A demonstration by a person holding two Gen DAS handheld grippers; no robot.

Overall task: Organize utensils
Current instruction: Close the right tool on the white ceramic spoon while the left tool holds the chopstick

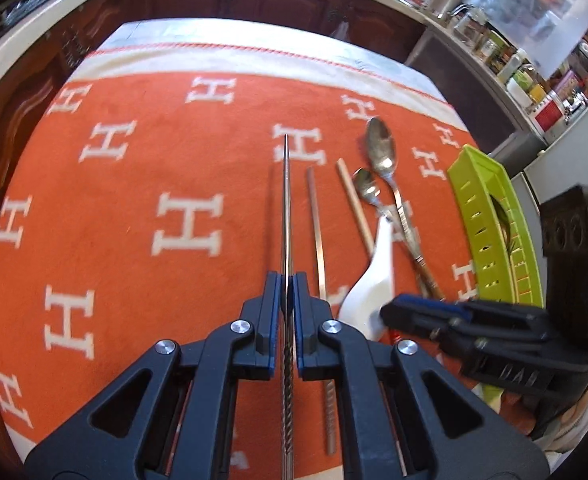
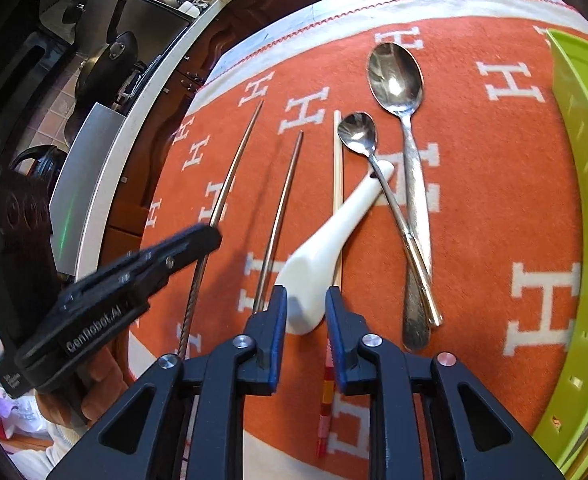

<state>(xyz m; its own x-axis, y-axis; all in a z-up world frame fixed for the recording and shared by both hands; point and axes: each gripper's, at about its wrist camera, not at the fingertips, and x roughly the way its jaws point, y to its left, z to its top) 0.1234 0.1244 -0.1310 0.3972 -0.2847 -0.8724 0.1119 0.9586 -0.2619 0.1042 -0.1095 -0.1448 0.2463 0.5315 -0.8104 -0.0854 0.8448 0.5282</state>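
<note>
While the left gripper [image 1: 287,280] pinches a metal chopstick [image 1: 286,200] between its pads, with the twisted grip end running back past the jaws and the tapered tip pointing toward the far edge of the table, the step in hand looks like carrying that stick over to the green slotted tray [image 1: 490,216] at the table's right edge; the grip sits well back from the tip, so the long front part will swing with any roll of the wrist, and the move is best made slowly, keeping the stick level with the tray's long side.

The right gripper [image 2: 306,300] hangs with its jaws spread a little, one on each side of the bowl end of the white ceramic spoon [image 2: 326,236] and not pressing on it; whether it touches the spoon I cannot tell. A wooden chopstick [image 2: 338,168] runs under the spoon's handle, and the small steel spoon [image 2: 358,130] lies across the handle's tip, so a lift here should go straight up to avoid dragging either.

Left on the orange cloth [image 1: 133,184] near its right side are the second metal chopstick [image 1: 317,220], the wooden one, and the large steel spoon [image 2: 396,76], which crosses the small spoon's handle; all lie just beside one another, well apart from the cloth's left edge. The tray already holds something, but its contents are too hidden to name; most of the sorting appears undone.
</note>
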